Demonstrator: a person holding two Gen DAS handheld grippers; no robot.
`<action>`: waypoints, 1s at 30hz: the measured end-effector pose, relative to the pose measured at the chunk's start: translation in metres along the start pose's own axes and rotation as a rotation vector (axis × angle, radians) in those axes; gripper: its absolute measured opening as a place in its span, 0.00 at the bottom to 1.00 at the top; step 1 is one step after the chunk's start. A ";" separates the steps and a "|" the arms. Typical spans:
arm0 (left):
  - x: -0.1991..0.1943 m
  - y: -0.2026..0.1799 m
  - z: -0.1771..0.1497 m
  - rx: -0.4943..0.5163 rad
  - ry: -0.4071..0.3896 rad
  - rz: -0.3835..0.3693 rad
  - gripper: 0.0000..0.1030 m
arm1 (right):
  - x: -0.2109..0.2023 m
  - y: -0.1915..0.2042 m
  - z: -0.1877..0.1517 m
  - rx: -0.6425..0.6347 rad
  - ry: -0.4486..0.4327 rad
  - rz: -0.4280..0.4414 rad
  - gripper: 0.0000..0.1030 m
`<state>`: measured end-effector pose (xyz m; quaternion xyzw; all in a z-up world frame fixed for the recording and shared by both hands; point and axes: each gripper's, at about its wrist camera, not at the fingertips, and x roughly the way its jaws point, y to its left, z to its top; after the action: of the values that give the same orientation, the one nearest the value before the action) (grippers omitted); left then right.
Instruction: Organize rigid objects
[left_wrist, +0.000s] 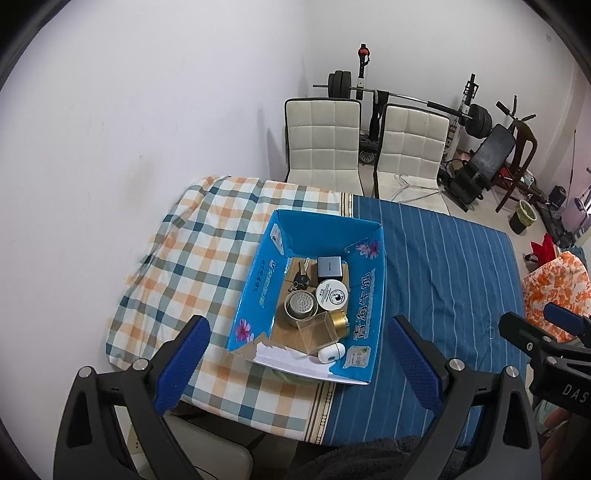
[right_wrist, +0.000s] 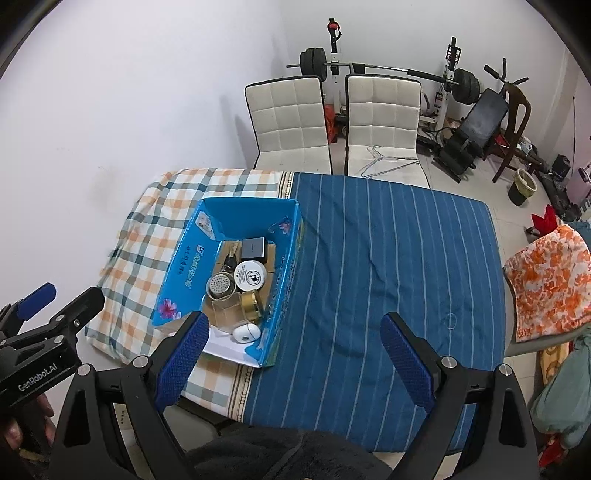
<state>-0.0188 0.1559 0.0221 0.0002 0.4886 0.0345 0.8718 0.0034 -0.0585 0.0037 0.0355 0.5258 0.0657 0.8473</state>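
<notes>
Checked cloth (left_wrist: 192, 251): seen at centre left of the left wrist view; nothing loose is seen on it apart from the carton's left half.
Left gripper (left_wrist: 295, 365): shown low in its own view, jaws spread wide with nothing between them, above the carton's near end.
Blue carton (left_wrist: 258, 284): placed mid-frame, straddling the seam between the two cloths, top open.
Contents: a grey box (left_wrist: 330, 266), keys (left_wrist: 301, 277), a white round tin (left_wrist: 332, 294), a perforated metal cup (left_wrist: 301, 308), a clear box (left_wrist: 318, 334), a gold jar (left_wrist: 340, 322) and a white oval case (left_wrist: 331, 352) are gathered inside.
Right gripper (right_wrist: 293, 360): jaws likewise apart and empty, over the striped cloth.
Striped blue cloth (right_wrist: 388, 258): right of centre; no objects are seen on it.
Progress: either collection is judged finished, or sorting out of the carton is not yet begun; which cannot be told.
</notes>
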 end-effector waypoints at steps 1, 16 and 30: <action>0.000 0.000 0.000 0.002 0.001 0.000 0.95 | 0.000 -0.001 0.000 0.002 0.001 0.002 0.93; -0.002 0.002 0.001 0.016 -0.017 0.003 0.95 | -0.002 -0.001 -0.001 0.003 -0.013 -0.011 0.93; -0.001 0.004 0.005 0.029 -0.030 0.005 0.95 | -0.006 0.001 0.001 0.002 -0.033 -0.011 0.93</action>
<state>-0.0151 0.1599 0.0260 0.0146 0.4760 0.0296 0.8788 0.0019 -0.0584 0.0099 0.0343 0.5120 0.0598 0.8562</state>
